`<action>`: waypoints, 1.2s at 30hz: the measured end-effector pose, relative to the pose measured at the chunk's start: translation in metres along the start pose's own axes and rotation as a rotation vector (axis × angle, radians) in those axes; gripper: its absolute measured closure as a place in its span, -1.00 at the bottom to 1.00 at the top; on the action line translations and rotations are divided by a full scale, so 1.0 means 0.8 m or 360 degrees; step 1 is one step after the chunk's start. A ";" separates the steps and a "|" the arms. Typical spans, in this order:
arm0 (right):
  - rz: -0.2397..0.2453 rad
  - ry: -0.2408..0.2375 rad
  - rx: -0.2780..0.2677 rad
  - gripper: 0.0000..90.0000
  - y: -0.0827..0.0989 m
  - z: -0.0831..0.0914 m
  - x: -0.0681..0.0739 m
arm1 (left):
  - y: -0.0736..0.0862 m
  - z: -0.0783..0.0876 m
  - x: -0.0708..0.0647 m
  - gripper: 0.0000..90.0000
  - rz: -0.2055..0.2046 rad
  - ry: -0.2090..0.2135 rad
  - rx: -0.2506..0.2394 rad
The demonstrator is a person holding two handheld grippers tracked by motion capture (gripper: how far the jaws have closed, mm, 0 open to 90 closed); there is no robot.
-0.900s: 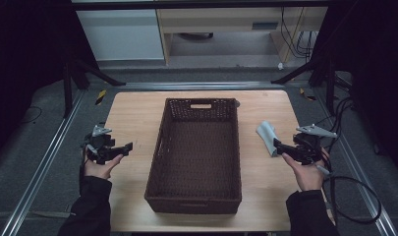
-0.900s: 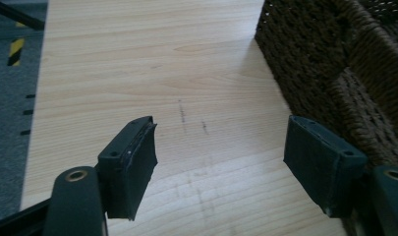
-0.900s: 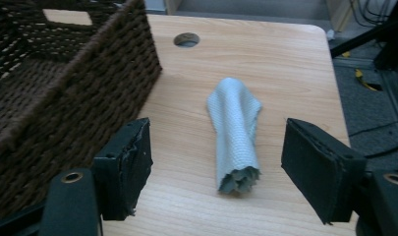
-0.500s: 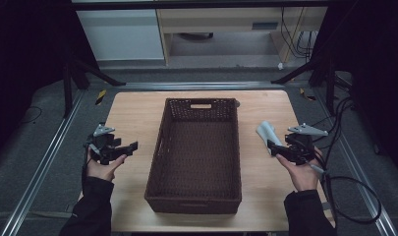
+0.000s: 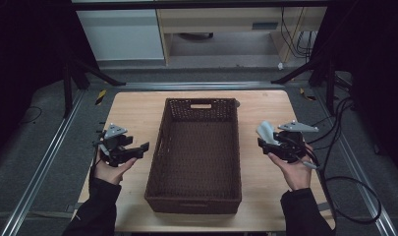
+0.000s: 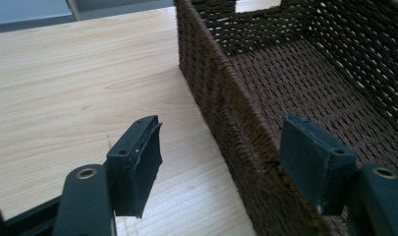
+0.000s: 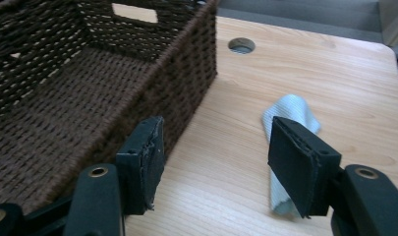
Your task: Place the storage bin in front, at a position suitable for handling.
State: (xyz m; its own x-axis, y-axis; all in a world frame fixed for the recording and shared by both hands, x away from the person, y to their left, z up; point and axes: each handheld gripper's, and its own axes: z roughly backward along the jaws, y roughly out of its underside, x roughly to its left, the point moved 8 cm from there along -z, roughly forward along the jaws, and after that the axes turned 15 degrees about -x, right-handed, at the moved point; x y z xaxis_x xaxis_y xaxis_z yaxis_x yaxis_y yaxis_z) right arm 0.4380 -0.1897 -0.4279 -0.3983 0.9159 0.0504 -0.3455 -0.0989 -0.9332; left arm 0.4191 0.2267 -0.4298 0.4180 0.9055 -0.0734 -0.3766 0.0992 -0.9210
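Starting at the left edge of the desk point(image 5: 137, 105), we've got the left gripper point(image 5: 143, 146) sitting in the left hand point(image 5: 110, 167), palm up, forearm coming in from the near edge, jaws aimed sideways at the basket point(image 5: 196, 201). From above we can't really see the gap. The left gripper view sorts that out: the left gripper point(image 6: 218, 157) has its jaws spread wide with nothing between them, and the basket's point(image 6: 221, 93) left wall runs up between the two pads without touching either. That view also shows the weave close up.

The basket stands mid-desk, long side running from near edge to far edge, with a handle cutout in the far wall.

Right of it, the right gripper point(image 5: 263, 143) rests in the right hand point(image 5: 295, 169), also palm up, pointing inward. A pale cloth point(image 5: 266, 131) lies on the desk just beside its tips, between the basket and the right edge. The right gripper view shows the right gripper point(image 7: 213, 162) released, jaws wide, and the cloth point(image 7: 290, 115) lying partly behind the right pad. It also shows a round hole point(image 7: 241, 45) in the desk toward the far right corner.
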 end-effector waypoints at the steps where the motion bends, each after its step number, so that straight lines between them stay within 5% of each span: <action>1: 0.0010 -0.0009 0.0000 -0.14 -0.001 -0.001 0.003 | -0.001 -0.001 -0.002 -0.30 -0.0009 0.0007 0.0002; 12: 0.0055 -0.0106 0.0005 -0.13 -0.017 -0.023 0.032 | -0.002 -0.025 -0.026 -0.20 -0.0071 0.0079 0.0063; 18: 0.0078 -0.0173 0.0068 -0.12 -0.002 -0.040 0.057 | 0.015 -0.035 -0.033 -0.08 -0.0082 0.0106 0.0120; 25: 0.0051 -0.0202 0.0088 -0.09 0.007 -0.044 0.064 | 0.031 -0.045 -0.041 0.02 -0.0120 0.0128 0.0191; 36: 0.0024 -0.0292 0.0140 0.31 0.024 -0.056 0.077 | 0.047 -0.055 -0.040 0.29 -0.0105 0.0134 0.0247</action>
State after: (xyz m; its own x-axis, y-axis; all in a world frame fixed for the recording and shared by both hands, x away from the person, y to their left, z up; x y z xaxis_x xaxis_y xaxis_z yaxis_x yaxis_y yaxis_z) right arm 0.4450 -0.1174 -0.4588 -0.5496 0.8284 0.1082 -0.4079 -0.1531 -0.9001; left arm 0.4279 0.1837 -0.4787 0.5113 0.8578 -0.0523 -0.4664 0.2258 -0.8553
